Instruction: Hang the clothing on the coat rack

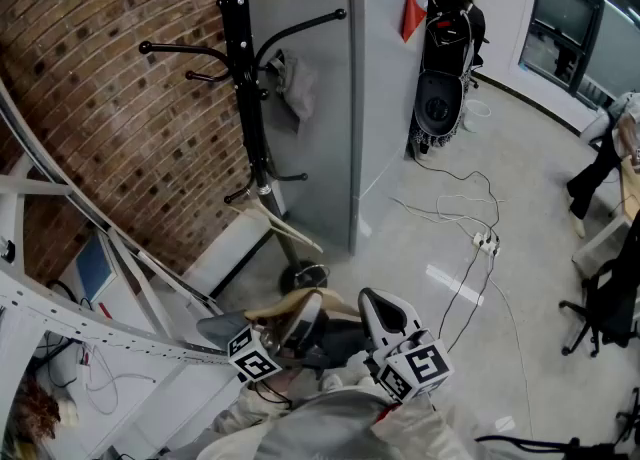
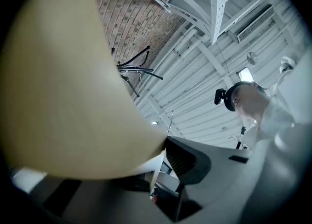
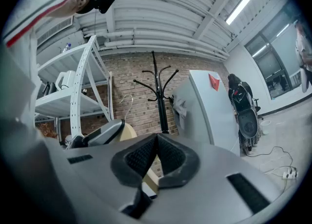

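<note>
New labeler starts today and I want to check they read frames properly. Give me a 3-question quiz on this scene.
1. True or false: the coat rack stands in front of a brick wall.
2. What is the right gripper shut on? A) a cable B) a wooden hanger C) nothing
3. Fill in: in the head view, right of the grey panel stands a black ____.
Key: 1 true; 2 B; 3 scooter.
</note>
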